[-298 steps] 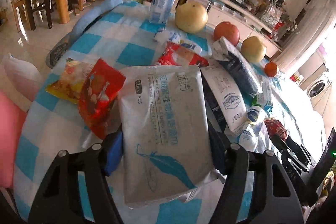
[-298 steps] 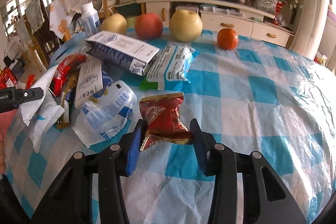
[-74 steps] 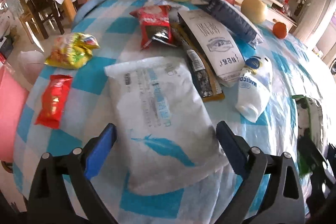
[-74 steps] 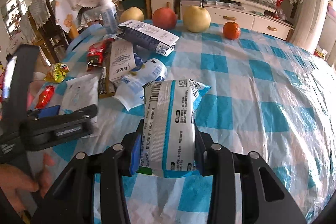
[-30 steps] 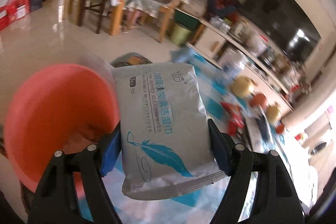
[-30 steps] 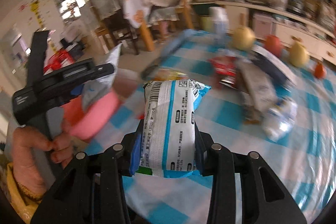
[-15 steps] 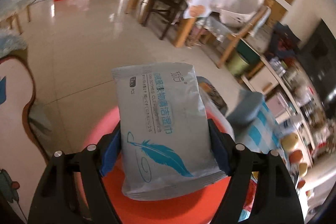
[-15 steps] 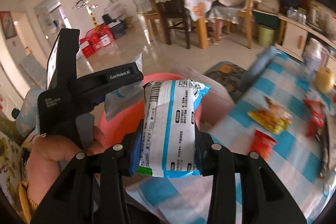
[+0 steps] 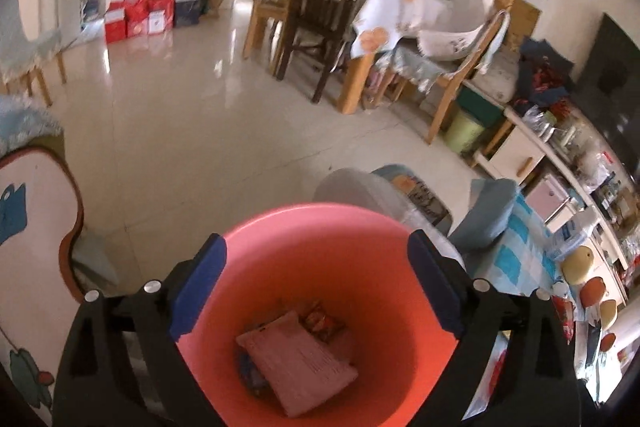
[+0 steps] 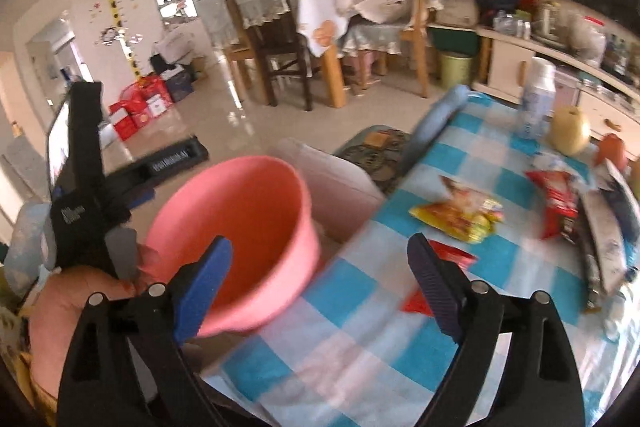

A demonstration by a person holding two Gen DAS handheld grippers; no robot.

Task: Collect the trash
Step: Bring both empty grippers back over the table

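The round table under its blue-and-white checked plastic cloth (image 10: 400, 307) fills the lower right of the right wrist view, still strewn with wrappers. Beside its edge, at left centre, stands the pink plastic bucket (image 10: 240, 227); in the left wrist view the bucket (image 9: 320, 227) fills the lower middle. A moment ago each gripper carried a packet; now both are empty. The left gripper (image 9: 316, 291) hangs over the bucket's mouth, its jaws opening wide with nothing between them, and the flat white wet-wipe pack (image 9: 298, 361) lies on the bucket floor among earlier wrappers. The right gripper (image 10: 320, 287), low in its frame, is likewise opening with nothing held; its blue-and-white packet is out of sight, probably dropped in the bucket. Left to collect: a yellow snack bag (image 10: 460, 219), a red snack bag (image 10: 558, 201) and a small red sachet (image 10: 452, 255).
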